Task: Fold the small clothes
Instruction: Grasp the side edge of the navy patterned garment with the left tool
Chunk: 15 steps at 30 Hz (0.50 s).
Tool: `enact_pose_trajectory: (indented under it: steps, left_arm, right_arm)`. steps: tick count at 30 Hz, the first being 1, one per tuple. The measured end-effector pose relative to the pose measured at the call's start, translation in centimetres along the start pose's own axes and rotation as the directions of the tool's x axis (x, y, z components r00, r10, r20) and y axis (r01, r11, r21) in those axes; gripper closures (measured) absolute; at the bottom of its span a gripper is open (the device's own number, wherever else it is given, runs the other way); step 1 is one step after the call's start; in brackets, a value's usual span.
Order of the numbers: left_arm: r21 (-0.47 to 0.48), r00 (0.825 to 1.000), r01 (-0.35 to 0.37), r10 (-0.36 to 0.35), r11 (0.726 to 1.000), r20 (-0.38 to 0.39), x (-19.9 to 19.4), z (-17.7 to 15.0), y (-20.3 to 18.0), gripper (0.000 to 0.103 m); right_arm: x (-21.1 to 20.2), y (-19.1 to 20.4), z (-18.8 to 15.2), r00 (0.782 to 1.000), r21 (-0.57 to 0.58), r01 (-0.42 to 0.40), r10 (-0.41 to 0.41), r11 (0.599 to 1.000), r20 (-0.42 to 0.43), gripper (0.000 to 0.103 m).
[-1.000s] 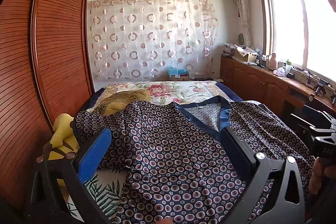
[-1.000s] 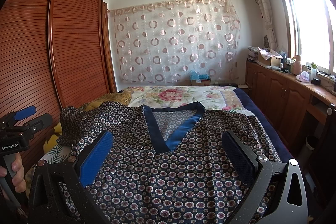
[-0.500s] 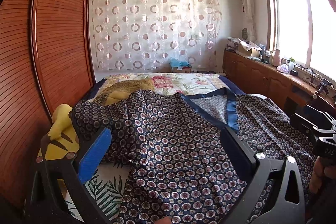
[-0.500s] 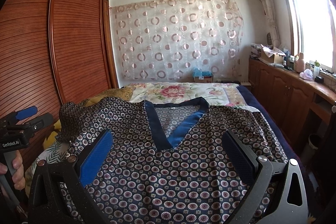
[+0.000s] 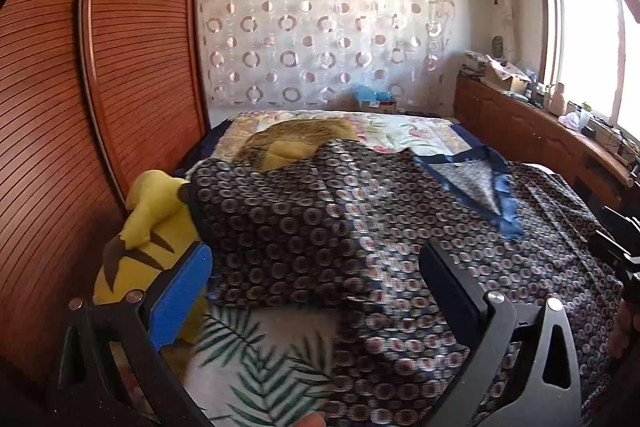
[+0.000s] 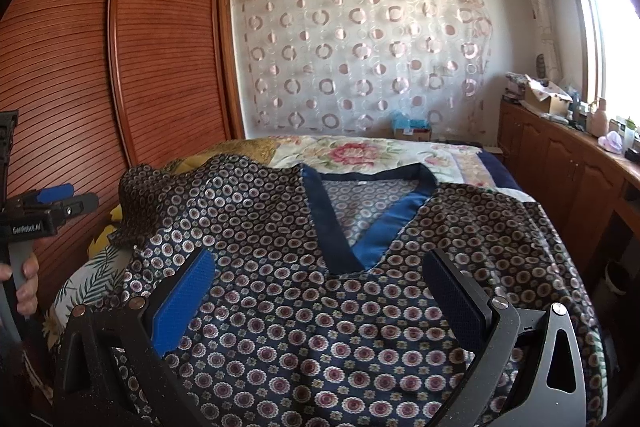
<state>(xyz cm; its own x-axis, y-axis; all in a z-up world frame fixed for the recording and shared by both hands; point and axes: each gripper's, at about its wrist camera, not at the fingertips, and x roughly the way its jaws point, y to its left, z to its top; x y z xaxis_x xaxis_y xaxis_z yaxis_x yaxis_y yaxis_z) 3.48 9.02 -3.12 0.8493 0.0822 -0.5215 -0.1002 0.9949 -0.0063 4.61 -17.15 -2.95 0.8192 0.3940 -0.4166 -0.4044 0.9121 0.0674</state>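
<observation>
A navy shirt (image 6: 340,299) with a small round flower print and a blue V-neck band (image 6: 372,247) lies spread face up on the bed. Its left sleeve (image 5: 280,227) drapes over a yellow plush toy (image 5: 140,239). My left gripper (image 5: 316,267) hovers open above that sleeve and the shirt's left side, nothing between its fingers. My right gripper (image 6: 320,275) stands open over the shirt's chest, just below the neckline. The left gripper (image 6: 60,203) also shows at the left edge of the right wrist view, held by a hand.
The bed has a leaf-print sheet (image 5: 260,367) near me and a floral quilt (image 6: 360,151) farther back. A wooden slatted wardrobe (image 6: 120,67) runs along the left. Low wooden cabinets (image 6: 568,167) with clutter stand under the window at right.
My left gripper has swung left and lower, so the left sleeve and the yellow plush now fill its view. The right gripper has barely moved.
</observation>
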Motion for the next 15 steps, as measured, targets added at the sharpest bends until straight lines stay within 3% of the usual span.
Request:
enact_pose_trajectory:
  steps: [11, 15]
  left_arm:
    - [-0.011, 0.997, -0.041, 0.041, 0.999, -0.067, 3.8, 0.2, 5.9, 0.000]
    - [-0.001, 0.994, -0.048, 0.048, 0.999, -0.098, 6.2, 0.9, 7.1, 0.010]
  right_arm:
    - [2.7, 0.1, 0.3, 0.994, -0.046, -0.051, 0.046, 0.998, -0.097, 0.000]
    - [3.2, -0.2, 0.7, 0.993, -0.055, -0.059, 0.052, 0.997, -0.110, 0.000]
